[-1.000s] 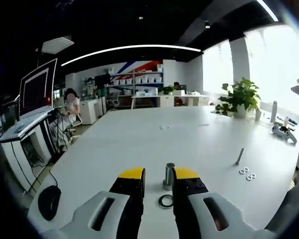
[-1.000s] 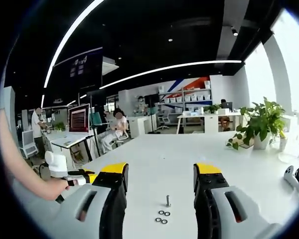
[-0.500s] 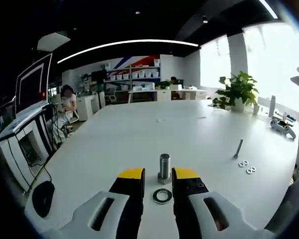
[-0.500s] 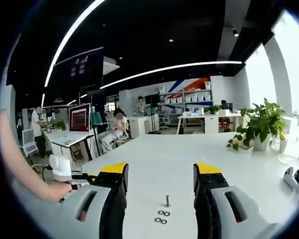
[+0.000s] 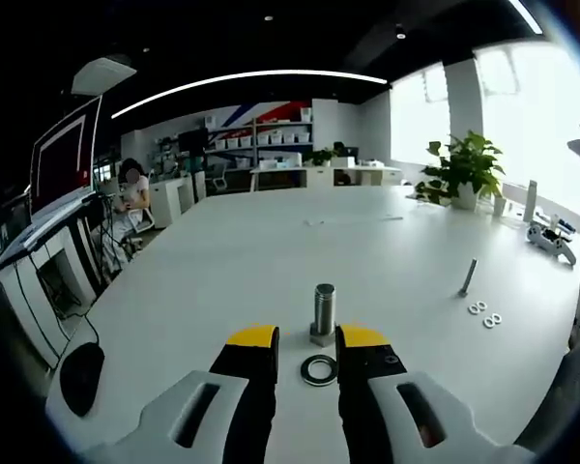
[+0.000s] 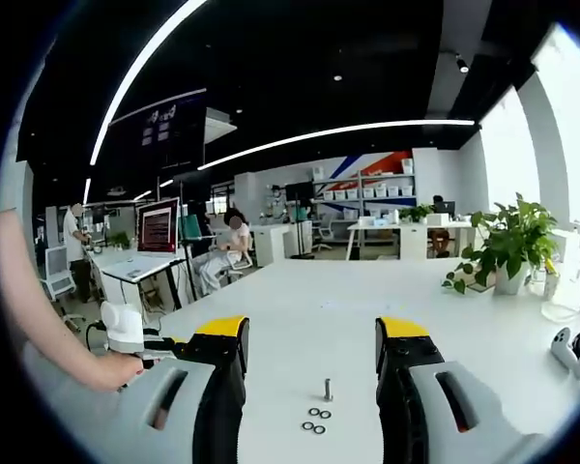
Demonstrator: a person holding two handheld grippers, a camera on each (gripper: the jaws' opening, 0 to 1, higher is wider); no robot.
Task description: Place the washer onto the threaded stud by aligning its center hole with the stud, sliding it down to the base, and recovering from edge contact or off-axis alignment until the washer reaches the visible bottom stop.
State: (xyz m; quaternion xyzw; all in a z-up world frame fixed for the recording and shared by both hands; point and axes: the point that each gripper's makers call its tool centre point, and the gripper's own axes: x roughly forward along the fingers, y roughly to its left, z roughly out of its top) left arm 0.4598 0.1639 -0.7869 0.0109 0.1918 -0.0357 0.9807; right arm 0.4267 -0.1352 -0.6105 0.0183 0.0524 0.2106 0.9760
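Note:
A steel threaded stud (image 5: 324,311) stands upright on the white table (image 5: 271,261), just ahead of my left gripper (image 5: 307,338). A dark ring washer (image 5: 319,369) lies flat on the table at the stud's near side, in the gap between the yellow-tipped jaws, which stand open and apart from it. My right gripper (image 6: 311,331) is held wide open above the table with nothing in it. Beyond it stands a small bolt (image 6: 327,390) with small washers (image 6: 314,420) beside it. The left gripper (image 6: 126,329) shows at the left of the right gripper view, in a hand (image 6: 116,372).
A small bolt (image 5: 467,277) and small washers (image 5: 483,312) lie to the right. A black mouse (image 5: 80,377) sits near the left edge. A potted plant (image 5: 459,169) and a game controller (image 5: 549,240) are far right. A monitor (image 5: 63,164) and a seated person (image 5: 130,188) are back left.
The left gripper has drawn back a little: the stud was between the jaw tips and now stands just ahead of them. The washer still lies on the table. The right gripper has hardly moved.

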